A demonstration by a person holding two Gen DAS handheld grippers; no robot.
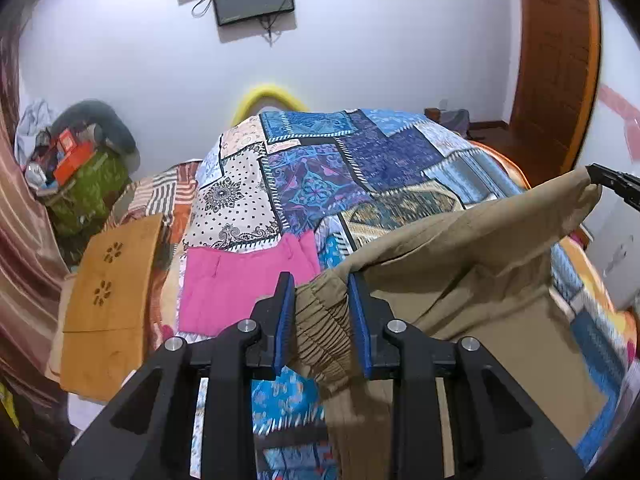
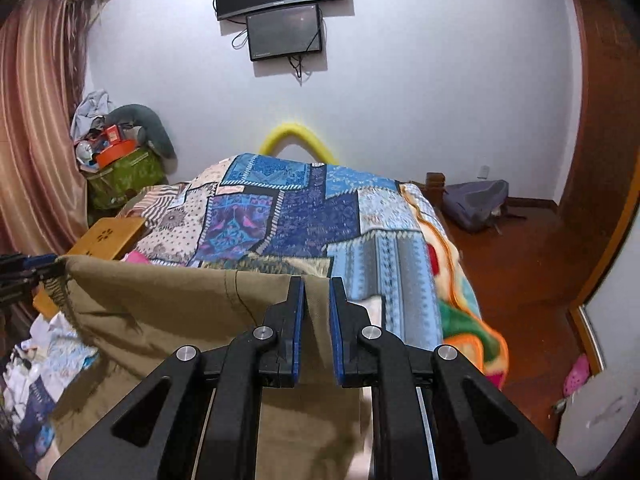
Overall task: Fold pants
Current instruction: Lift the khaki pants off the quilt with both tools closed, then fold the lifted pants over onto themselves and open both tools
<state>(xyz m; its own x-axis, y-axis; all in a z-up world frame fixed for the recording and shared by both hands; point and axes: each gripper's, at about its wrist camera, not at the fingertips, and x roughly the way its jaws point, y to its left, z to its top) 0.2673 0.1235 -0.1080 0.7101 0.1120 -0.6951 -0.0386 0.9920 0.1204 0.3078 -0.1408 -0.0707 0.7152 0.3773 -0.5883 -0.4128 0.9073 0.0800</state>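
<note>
The khaki pants [image 1: 480, 248] hang stretched between my two grippers above the patchwork bed quilt [image 1: 320, 168]. My left gripper [image 1: 322, 280] is shut on the gathered elastic waistband [image 1: 320, 320], which fills the gap between its blue pads. In the same view the right gripper [image 1: 612, 184] holds the far upper corner of the cloth. In the right wrist view, my right gripper [image 2: 317, 282] is shut on a fold of the pants [image 2: 168, 304] at the top edge. The left gripper [image 2: 24, 268] grips the other end at the far left. The lower part of the pants drapes down, out of view.
A pink garment [image 1: 240, 284] lies flat on the quilt beside the pants. A wooden lap table [image 1: 108, 280] rests on the bed's left side. A cluttered green bag [image 1: 88, 188] stands by the curtain, and a grey backpack [image 2: 476, 204] lies on the wooden floor at the right.
</note>
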